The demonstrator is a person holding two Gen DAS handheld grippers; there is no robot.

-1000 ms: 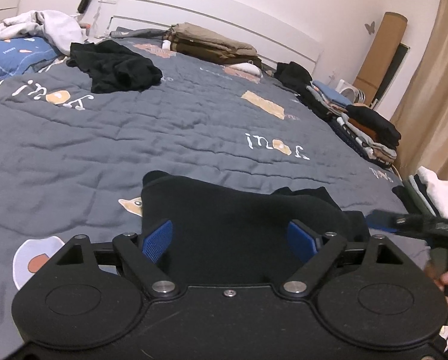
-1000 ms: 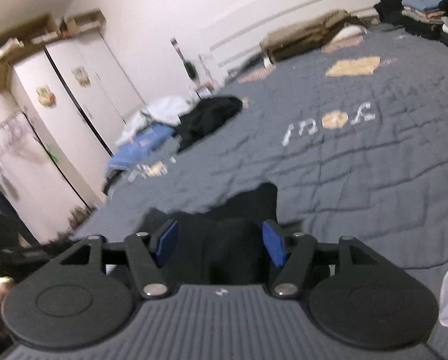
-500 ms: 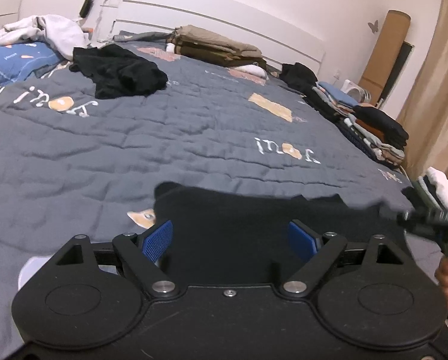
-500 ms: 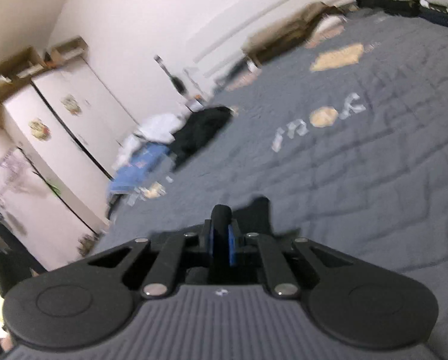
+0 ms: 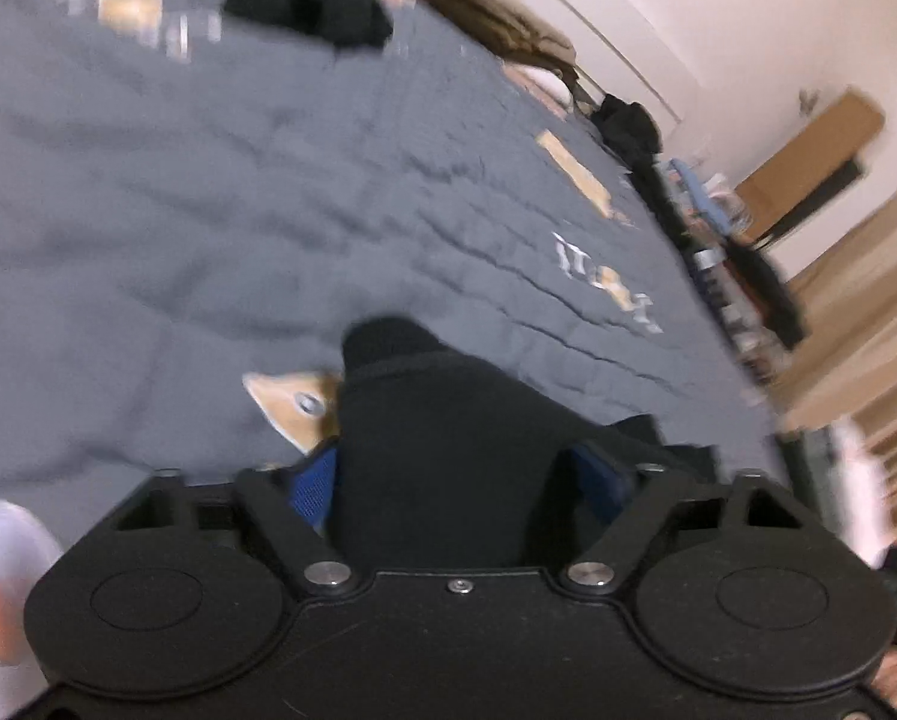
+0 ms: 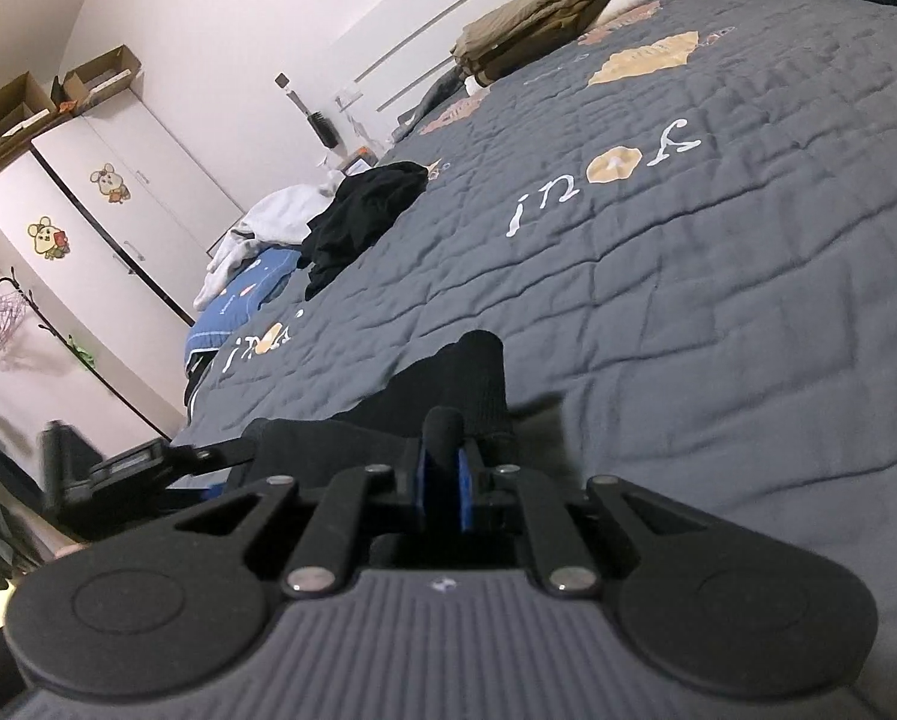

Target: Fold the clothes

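We are low over the grey quilt (image 6: 718, 276), and the black garment (image 5: 442, 450) lies on it at the near edge, right in front of both tools. Our right gripper (image 6: 442, 474) has its blue pads pressed together on a raised fold of that black garment, pinching it tight. Our left gripper (image 5: 448, 480) is closing now, with a thick bunch of the same black cloth between its blue pads; this view is blurred, so we cannot tell whether the pads press on it. Farther up the quilt from the garment sits a crumpled black pile (image 6: 364, 210), and beyond that a folded tan stack (image 6: 544, 18) by the white headboard (image 6: 448, 42).
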